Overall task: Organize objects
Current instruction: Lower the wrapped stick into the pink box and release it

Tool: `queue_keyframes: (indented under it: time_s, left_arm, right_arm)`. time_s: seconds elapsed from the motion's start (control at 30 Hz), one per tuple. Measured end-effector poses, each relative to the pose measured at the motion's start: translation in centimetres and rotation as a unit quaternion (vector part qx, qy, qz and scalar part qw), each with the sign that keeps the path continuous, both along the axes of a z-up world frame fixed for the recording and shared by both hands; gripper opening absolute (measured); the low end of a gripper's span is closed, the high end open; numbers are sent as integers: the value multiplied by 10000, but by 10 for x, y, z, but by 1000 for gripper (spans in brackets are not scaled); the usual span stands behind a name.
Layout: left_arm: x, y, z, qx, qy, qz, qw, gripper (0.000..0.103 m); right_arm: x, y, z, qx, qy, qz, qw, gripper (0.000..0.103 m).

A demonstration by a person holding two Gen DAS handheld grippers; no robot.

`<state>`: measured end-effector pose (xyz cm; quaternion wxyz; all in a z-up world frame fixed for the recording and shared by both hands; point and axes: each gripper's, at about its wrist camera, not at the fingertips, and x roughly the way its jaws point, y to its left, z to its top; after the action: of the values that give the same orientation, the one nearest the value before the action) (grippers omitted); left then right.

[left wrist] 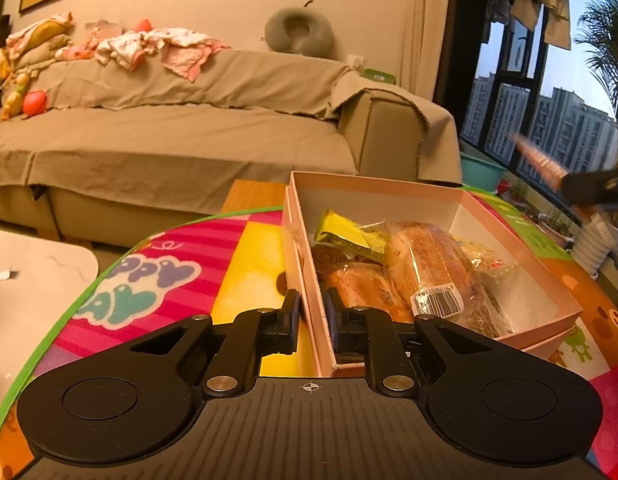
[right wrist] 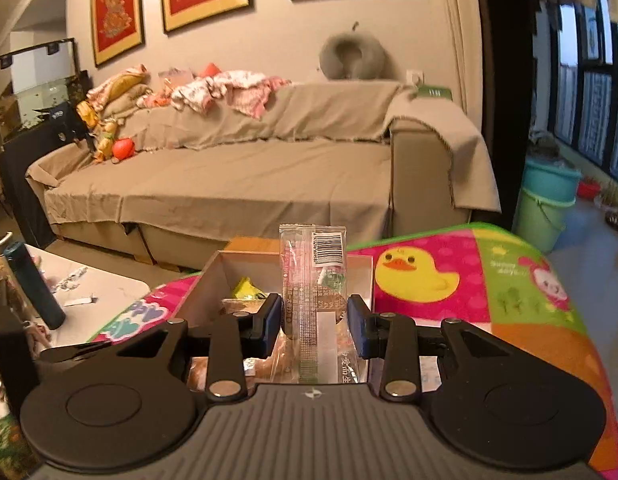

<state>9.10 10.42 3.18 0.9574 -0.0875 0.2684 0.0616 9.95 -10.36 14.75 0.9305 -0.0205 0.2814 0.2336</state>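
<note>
From your left wrist camera, your left gripper [left wrist: 311, 312] has its fingers pinched on the near left wall of the pink box [left wrist: 429, 192], one finger outside the wall and one inside. The box sits on the bright play mat [left wrist: 229, 256] that covers the desk. Inside the box you can see a yellow snack pack [left wrist: 345, 232] at the far side, and wrapped bread [left wrist: 425, 268] just beside it, closer to you, with a barcode sticker on the wrap. To the right of the box, up in the air, your right gripper [left wrist: 589, 188] shows as a dark blur with an orange-brown packet [left wrist: 537, 158] sticking out of it. Behind the box is a big sofa [left wrist: 169, 140] under a tan cloth. From your right wrist camera, your right gripper [right wrist: 313, 320] has its fingers close on both sides of a clear snack packet [right wrist: 312, 280] that stands upright between them, with a barcode near its top. It looks held, with the pink box [right wrist: 213, 280] right behind and below it. The yellow snack pack [right wrist: 247, 288] peeks out inside the box. To the right of the box the play mat [right wrist: 469, 280] shows a yellow duck [right wrist: 417, 276]. Left of the box stands a dark teal bottle [right wrist: 35, 284] on a pale table [right wrist: 109, 292].
</note>
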Motion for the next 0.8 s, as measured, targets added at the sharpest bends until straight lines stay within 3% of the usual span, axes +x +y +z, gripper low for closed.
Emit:
queue_keyframes:
  time_s: [0.47, 0.8]
  left_arm:
    - [-3, 3, 0, -10, -44, -26, 10000, 17]
    - [-4, 2, 0, -15, -63, -13, 10000, 17]
  right_arm:
    - [29, 31, -62, -295, 735, -5, 9969, 35]
    - [28, 33, -65, -264, 689, 19, 9973, 40]
